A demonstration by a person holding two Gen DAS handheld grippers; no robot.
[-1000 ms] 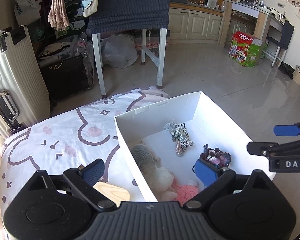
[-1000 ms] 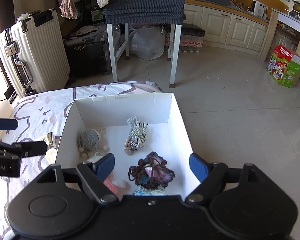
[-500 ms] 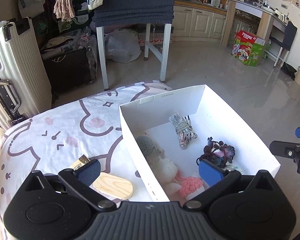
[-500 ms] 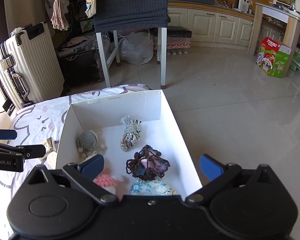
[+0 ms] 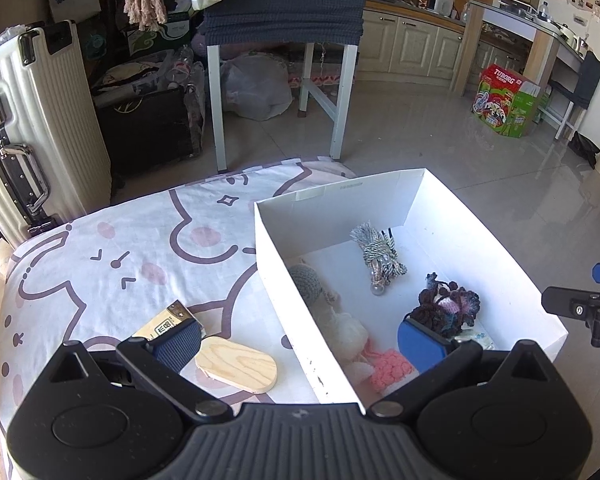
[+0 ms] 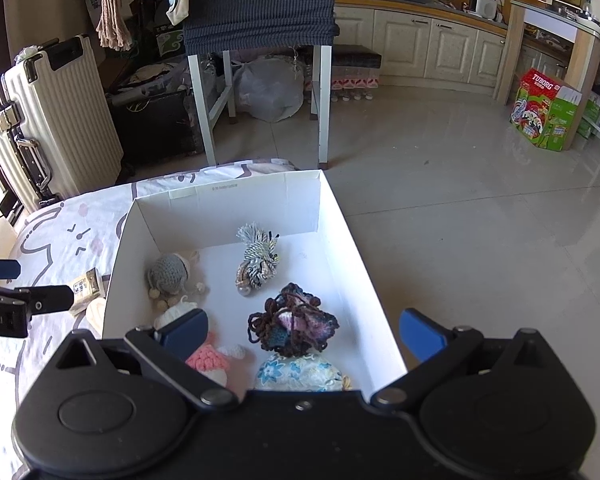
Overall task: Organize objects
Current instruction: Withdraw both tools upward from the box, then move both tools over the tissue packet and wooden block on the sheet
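Left gripper (image 5: 298,336), wide open and empty, is nearer the wooden block (image 5: 236,365), lying crosswise just beyond its left pad, perhaps touching

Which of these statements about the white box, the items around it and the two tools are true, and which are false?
1. The wooden oval piece lies inside the white box. False: it lies on the printed cloth, outside the box.
2. The dark crocheted item is in the box. True.
3. The right tool grips the pink knitted item. False: it is open and holds nothing.
4. The left tool is open. True.
5. The box stands on the floor tiles. False: it rests on the cloth.
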